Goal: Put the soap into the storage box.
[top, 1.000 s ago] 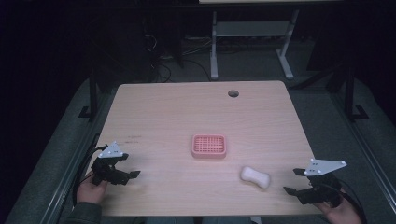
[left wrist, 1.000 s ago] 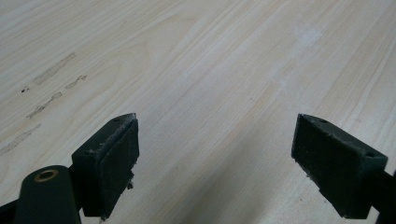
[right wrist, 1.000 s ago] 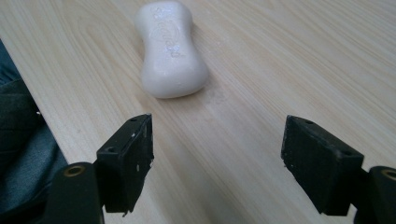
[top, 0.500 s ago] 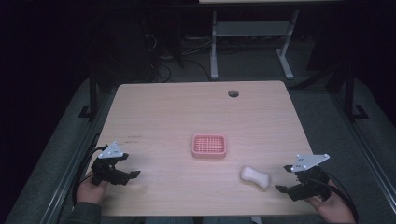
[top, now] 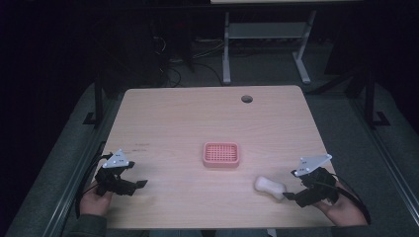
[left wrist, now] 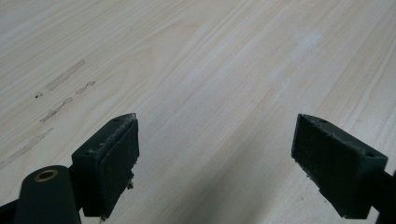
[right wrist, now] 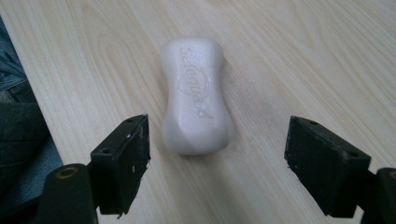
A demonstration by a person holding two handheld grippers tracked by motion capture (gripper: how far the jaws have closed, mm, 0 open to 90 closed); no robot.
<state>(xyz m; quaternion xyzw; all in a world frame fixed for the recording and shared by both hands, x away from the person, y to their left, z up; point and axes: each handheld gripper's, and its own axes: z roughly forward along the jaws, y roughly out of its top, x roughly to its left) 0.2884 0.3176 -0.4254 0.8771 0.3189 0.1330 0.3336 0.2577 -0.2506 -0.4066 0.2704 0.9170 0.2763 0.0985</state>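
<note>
A white bar of soap lies flat on the wooden table near its front right. In the right gripper view the soap sits just ahead of the gap, lengthwise, with its embossed face up. My right gripper is open, its tips close to the soap's right end without touching. Its jaws stand wide apart on either side of the bar's near end. A pink slotted soap dish rests at the table's middle. My left gripper is open at the front left over bare wood.
A round cable hole marks the table's far side. Behind the table stands a white metal frame on a dark floor with cables. The table's front edge runs close to the soap, with dark clothing below it.
My right gripper has moved left toward the soap, from the table's right edge to just beside the bar. The left gripper has stayed in place.
</note>
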